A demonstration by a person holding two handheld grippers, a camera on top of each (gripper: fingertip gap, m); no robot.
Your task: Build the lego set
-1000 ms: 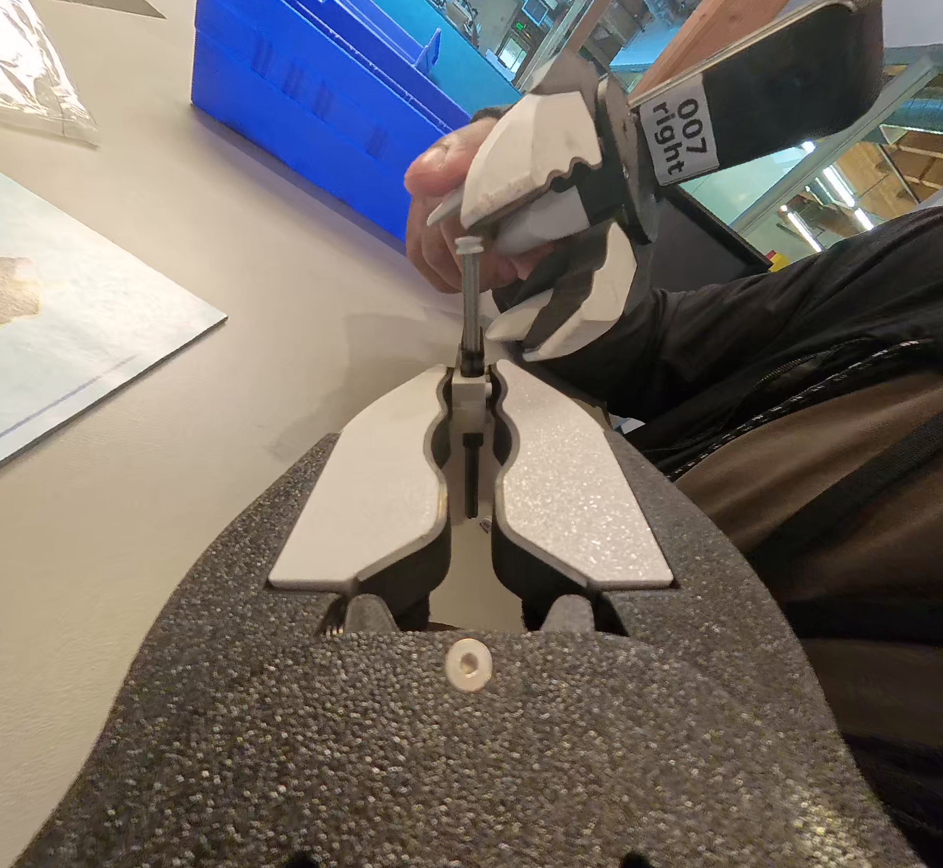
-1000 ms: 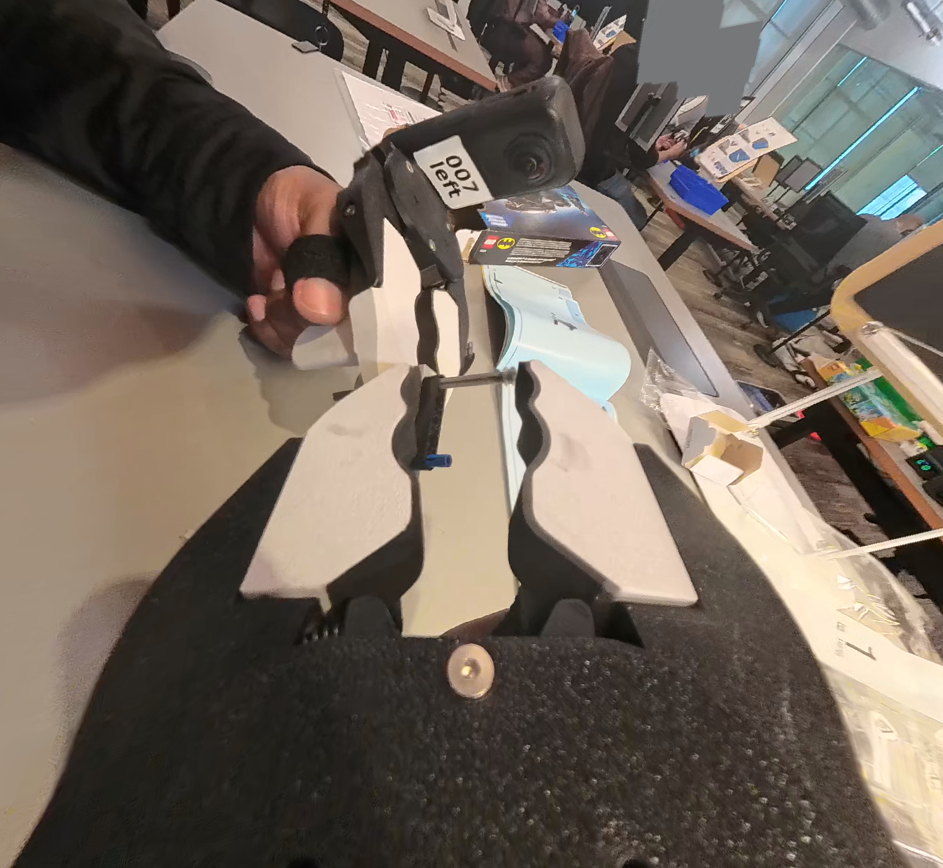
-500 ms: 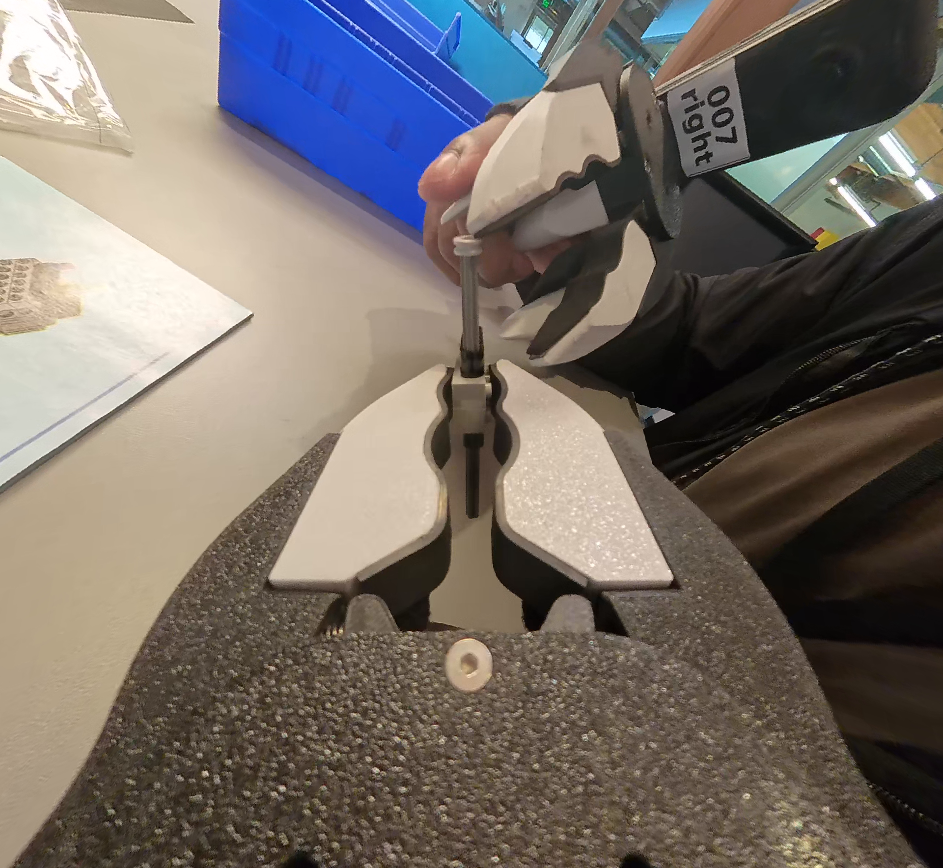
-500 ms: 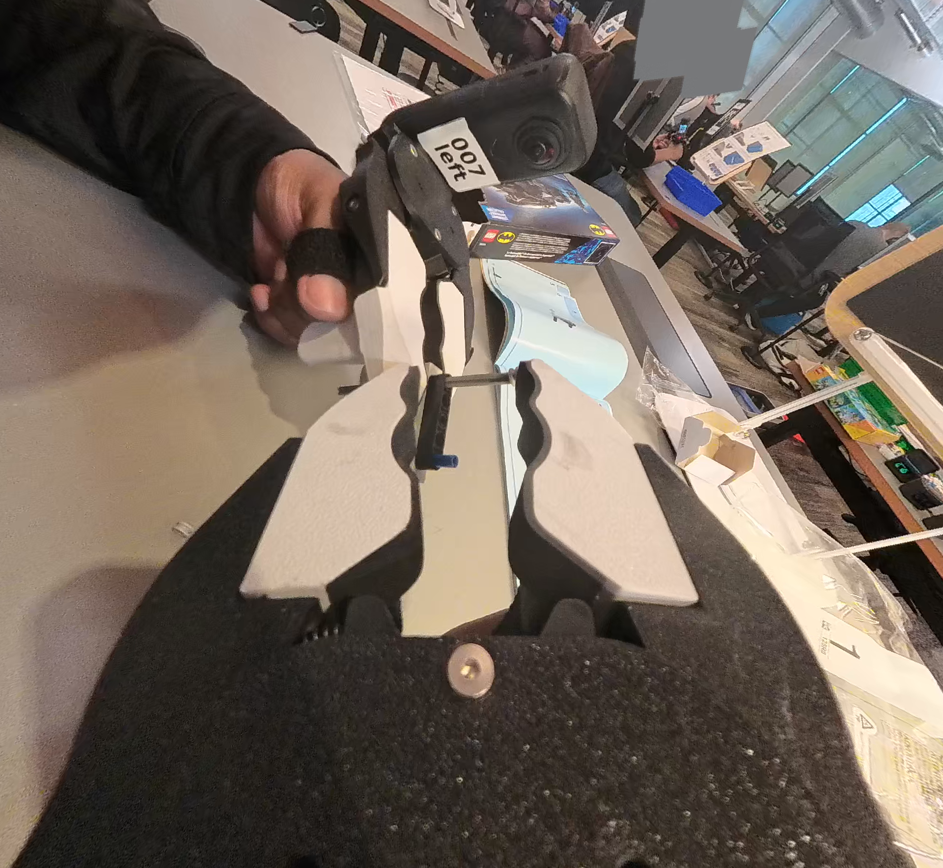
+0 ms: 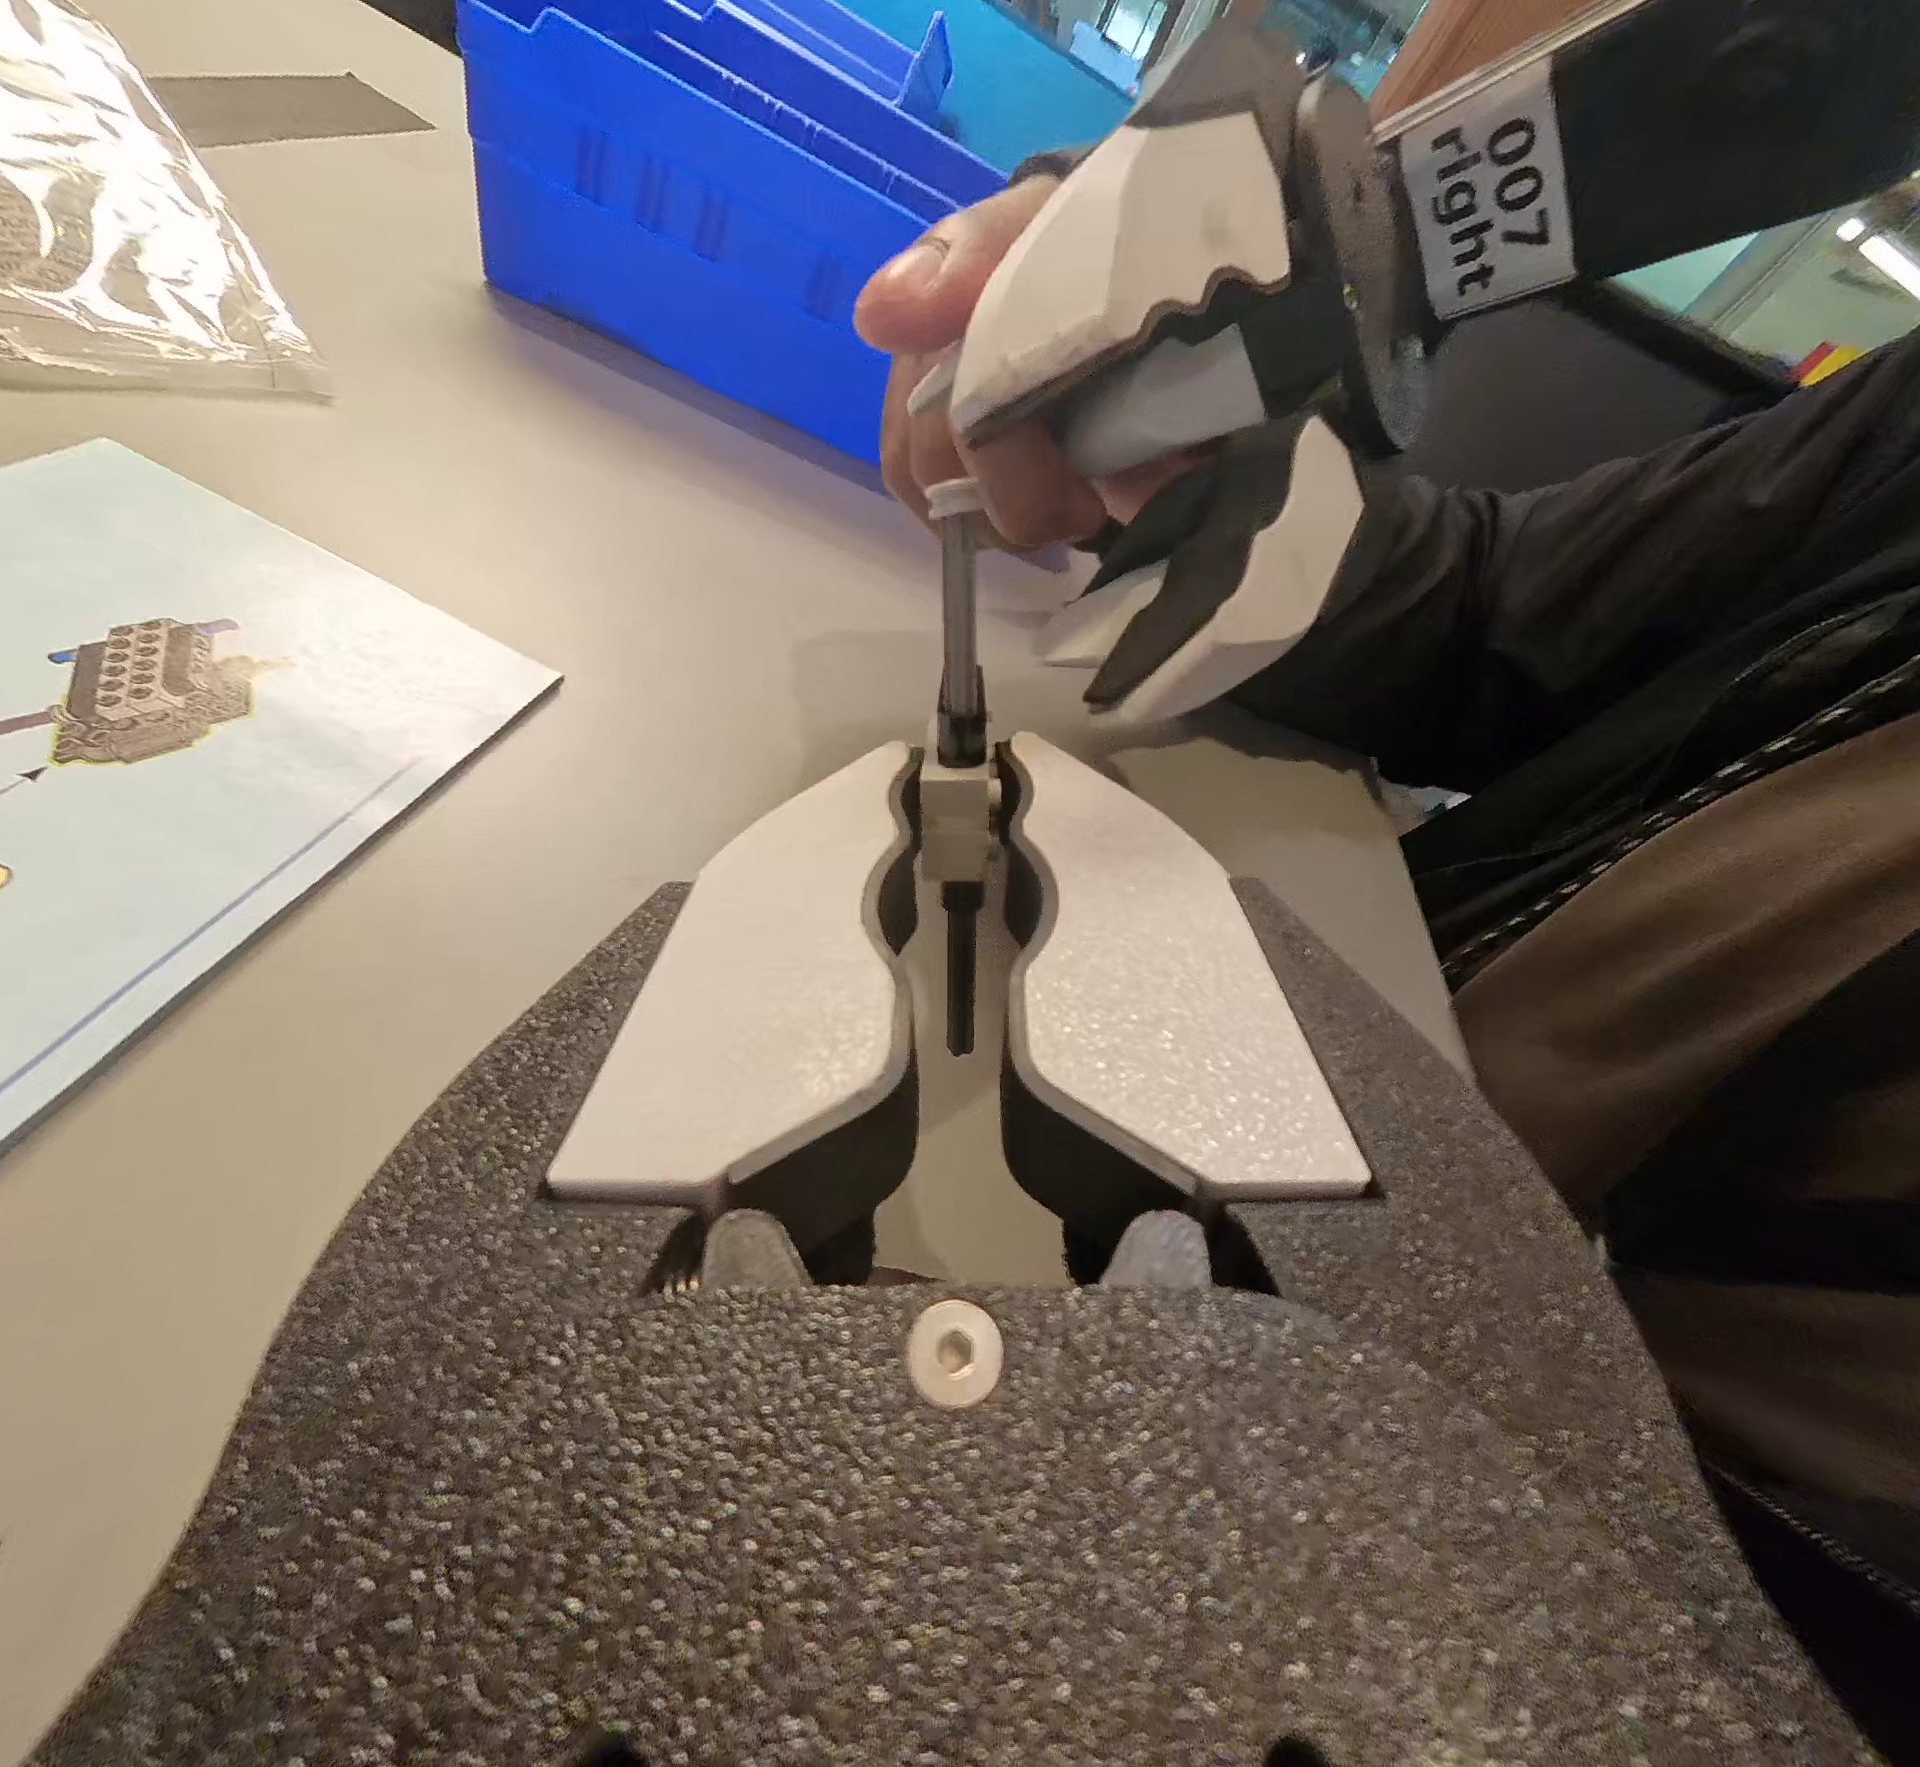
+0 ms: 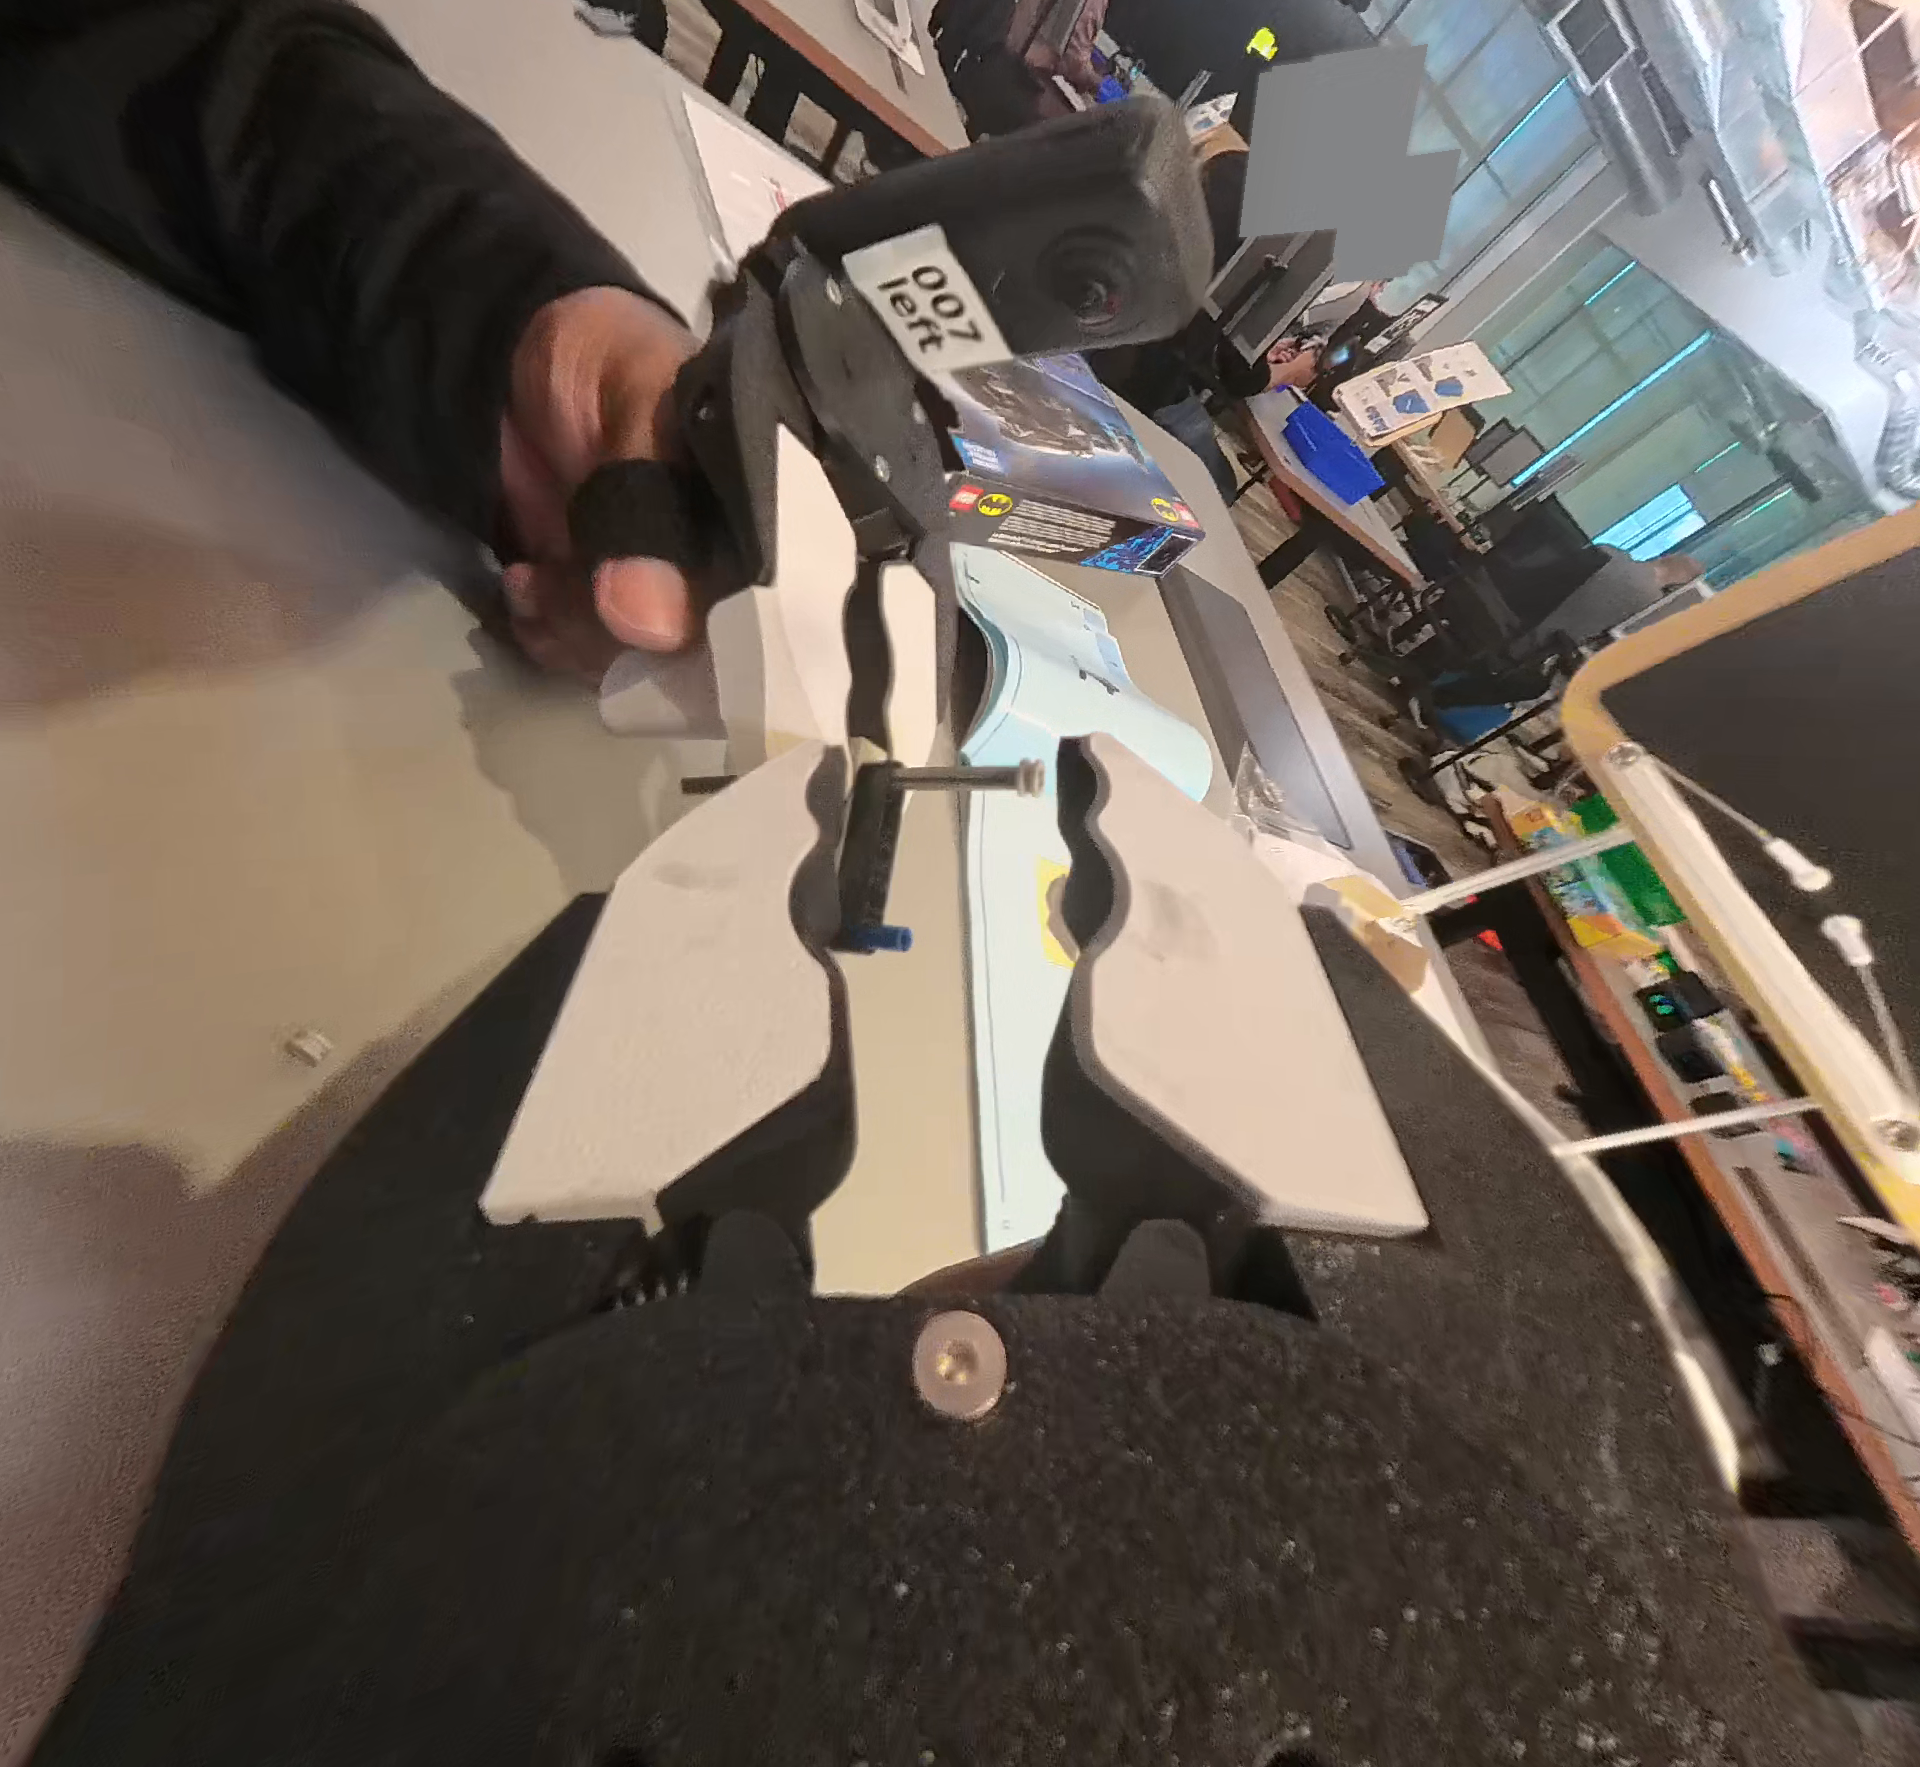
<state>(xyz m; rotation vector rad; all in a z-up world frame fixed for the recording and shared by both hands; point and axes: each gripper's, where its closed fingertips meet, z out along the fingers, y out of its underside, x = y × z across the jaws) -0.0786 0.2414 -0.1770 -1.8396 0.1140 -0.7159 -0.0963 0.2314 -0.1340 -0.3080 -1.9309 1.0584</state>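
Left wrist view: your left gripper (image 5: 961, 761) is pinched narrow on a small grey block (image 5: 958, 829), both pads pressing its sides. A grey axle (image 5: 958, 605) with a pale end cap rises from the block, and a black pin (image 5: 958, 979) runs back between the fingers. Your right gripper (image 6: 951, 782) stands parted around the axle; the cap sits just short of its right pad (image 6: 1091, 782). A booklet (image 5: 208, 678) lies toward the table's (image 5: 644, 574) left edge, blue bins (image 5: 675, 190) stand at its far edge.
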